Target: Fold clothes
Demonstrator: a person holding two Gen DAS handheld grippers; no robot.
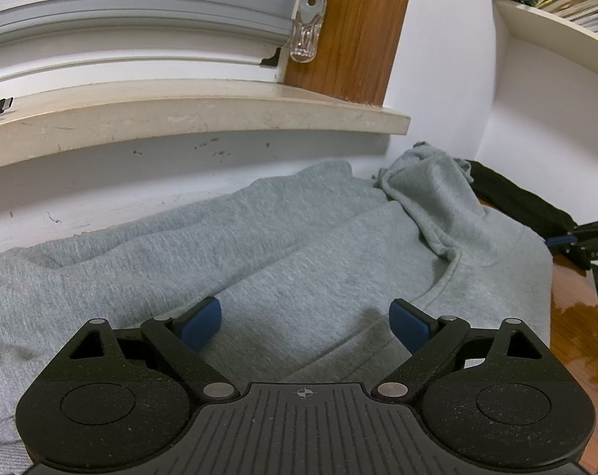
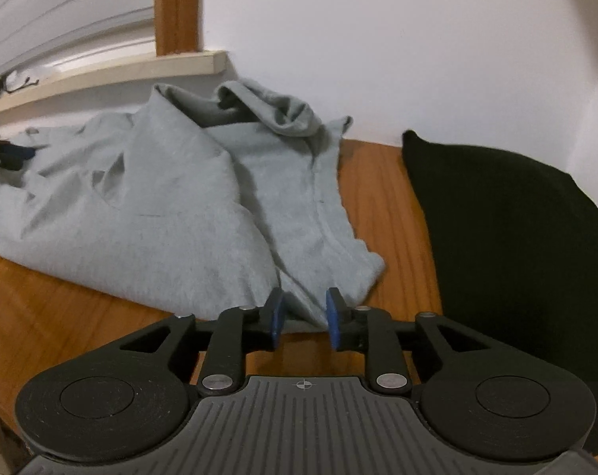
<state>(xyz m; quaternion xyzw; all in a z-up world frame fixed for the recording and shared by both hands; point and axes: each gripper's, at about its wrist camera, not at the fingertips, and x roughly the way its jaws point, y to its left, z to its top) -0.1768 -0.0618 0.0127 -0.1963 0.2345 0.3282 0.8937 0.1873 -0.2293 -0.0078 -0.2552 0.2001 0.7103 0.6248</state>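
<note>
The right gripper (image 2: 302,314) is parted narrowly astride a grey hem fold, unpinched, apparently so the fold settles; the left gripper (image 1: 305,322) is spread wide above the grey sweatshirt (image 1: 259,245), which is laid across the wooden table (image 2: 382,213) beside a black garment (image 2: 509,245)

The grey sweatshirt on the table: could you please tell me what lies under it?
The grey sweatshirt lies on a wooden table, whose bare surface shows around it. Anything under the fabric is covered and cannot be seen.
</note>
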